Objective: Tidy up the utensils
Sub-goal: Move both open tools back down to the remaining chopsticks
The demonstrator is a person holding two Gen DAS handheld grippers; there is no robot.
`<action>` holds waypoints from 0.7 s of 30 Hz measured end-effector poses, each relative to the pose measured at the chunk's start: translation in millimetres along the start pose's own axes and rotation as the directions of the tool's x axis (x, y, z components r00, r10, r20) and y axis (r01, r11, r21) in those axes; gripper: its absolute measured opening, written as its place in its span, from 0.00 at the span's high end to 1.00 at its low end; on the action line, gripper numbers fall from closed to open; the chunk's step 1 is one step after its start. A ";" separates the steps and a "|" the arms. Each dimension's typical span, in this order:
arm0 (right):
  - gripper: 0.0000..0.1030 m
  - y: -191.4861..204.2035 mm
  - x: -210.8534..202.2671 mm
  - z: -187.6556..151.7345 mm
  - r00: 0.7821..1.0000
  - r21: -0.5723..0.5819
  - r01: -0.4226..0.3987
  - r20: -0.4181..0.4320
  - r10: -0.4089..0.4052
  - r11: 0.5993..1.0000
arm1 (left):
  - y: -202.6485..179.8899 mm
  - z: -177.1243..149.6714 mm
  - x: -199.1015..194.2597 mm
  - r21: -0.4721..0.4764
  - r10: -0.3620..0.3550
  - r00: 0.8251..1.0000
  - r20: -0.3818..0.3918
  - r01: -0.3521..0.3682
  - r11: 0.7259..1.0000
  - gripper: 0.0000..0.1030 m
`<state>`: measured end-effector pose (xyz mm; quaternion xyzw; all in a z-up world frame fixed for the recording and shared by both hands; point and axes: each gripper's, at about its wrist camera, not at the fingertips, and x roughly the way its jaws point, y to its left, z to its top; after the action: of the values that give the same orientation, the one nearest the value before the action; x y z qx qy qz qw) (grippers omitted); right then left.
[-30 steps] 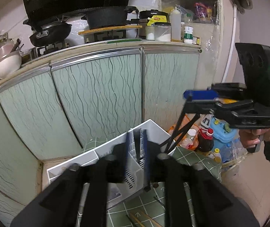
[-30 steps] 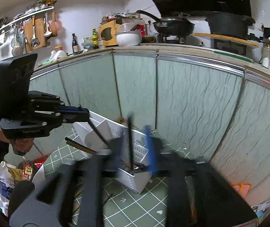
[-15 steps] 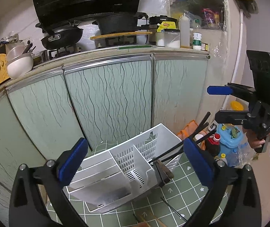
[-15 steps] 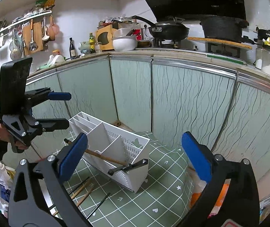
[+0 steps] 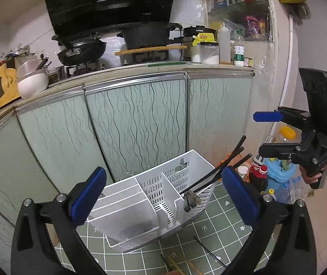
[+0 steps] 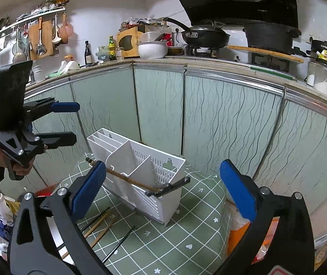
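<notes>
A white utensil caddy (image 5: 140, 204) (image 6: 163, 169) with several compartments stands on a green checked mat (image 6: 186, 236). Black chopsticks (image 5: 222, 167) lean out of its right end compartment. In the right wrist view a brown wooden stick (image 6: 126, 178) and a black handle (image 6: 177, 183) poke out of it. Loose chopsticks (image 6: 101, 224) (image 5: 209, 249) lie on the mat in front. My left gripper (image 5: 163, 197) (image 6: 71, 122) is open, hanging short of the caddy with nothing between its pads. My right gripper (image 6: 163, 192) (image 5: 265, 134) is likewise open, holding nothing.
Pale green cabinet doors (image 5: 140, 126) rise right behind the caddy, under a counter with a pan (image 5: 81, 50) and a pot (image 6: 268, 36). Bottles and jars (image 5: 275, 174) crowd the floor to the right. An orange bag (image 6: 239, 236) lies by the mat's far edge.
Both grippers went from nearly shut over the caddy to wide open and drew back from it. The sticks that they held now rest in the caddy.
</notes>
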<state>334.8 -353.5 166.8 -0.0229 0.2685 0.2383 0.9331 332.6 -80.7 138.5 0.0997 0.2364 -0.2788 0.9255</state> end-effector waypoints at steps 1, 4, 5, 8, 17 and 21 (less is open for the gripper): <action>0.07 1.4 -2.1 -1.7 1.000 0.001 0.007 0.000 -0.007 1.000 | -1.7 -1.4 -4.3 -0.003 0.007 1.000 0.003 -0.007 1.000 0.04; 0.07 6.8 -9.4 -9.4 0.999 0.009 0.035 0.003 -0.035 0.999 | -7.0 -5.9 -12.3 0.002 0.024 1.000 0.010 -0.024 1.000 0.04; 0.07 8.6 -11.6 -11.8 0.999 0.012 0.041 0.005 -0.041 0.999 | -8.7 -7.9 -14.4 0.003 0.030 1.000 0.008 -0.030 1.000 0.04; 0.07 15.7 -19.3 -21.3 0.997 0.024 0.073 0.007 -0.073 0.997 | -15.4 -15.9 -23.7 -0.001 0.059 0.998 0.012 -0.059 0.998 0.04; 0.07 40.8 -41.0 -46.1 0.996 0.016 0.081 0.020 -0.082 0.997 | -30.6 -43.1 -47.6 -0.014 0.070 0.997 0.013 -0.070 0.997 0.04; 0.07 52.3 -49.1 -63.3 0.996 0.014 0.085 0.017 -0.086 0.996 | -34.7 -58.3 -63.0 -0.030 0.101 0.995 0.018 -0.100 0.995 0.04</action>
<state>243.5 -339.2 142.3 -0.0260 0.2604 0.1966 0.9449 244.6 -61.3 117.1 0.0954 0.2259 -0.2295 0.9419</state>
